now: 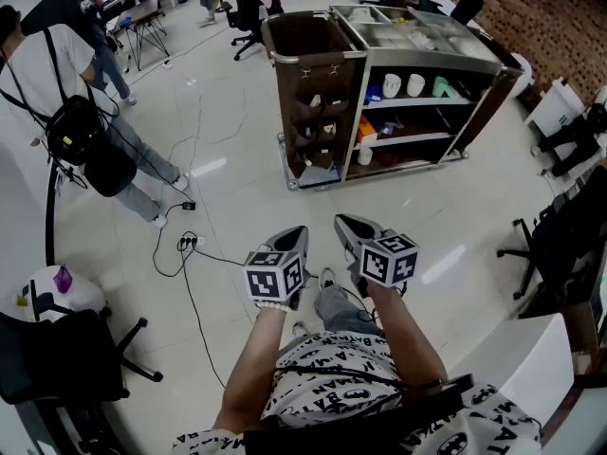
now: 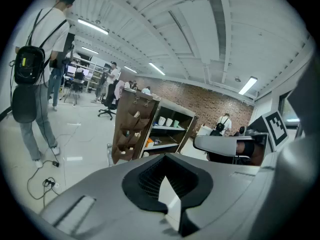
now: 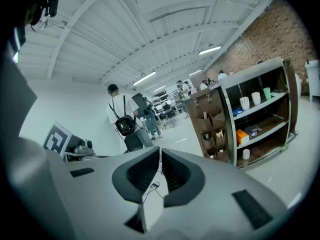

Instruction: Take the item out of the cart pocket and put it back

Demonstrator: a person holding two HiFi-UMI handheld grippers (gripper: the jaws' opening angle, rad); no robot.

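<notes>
While the left gripper [image 1: 298,232] and right gripper [image 1: 345,222] hang well apart from the cart [image 1: 313,57], nothing is taken out yet.
Both pairs of jaws are pressed together, empty. The item [image 1: 328,130] sits in a brown side pocket [image 1: 327,133] (several hold small pale things, too small to name). Likely next: close in, spread one gripper's jaws, reach into that pocket.

Glossy white tile floor [image 1: 237,159], brick wall [image 2: 210,101], ceiling strip lights [image 2: 248,85], black office chairs [image 1: 57,358].
</notes>
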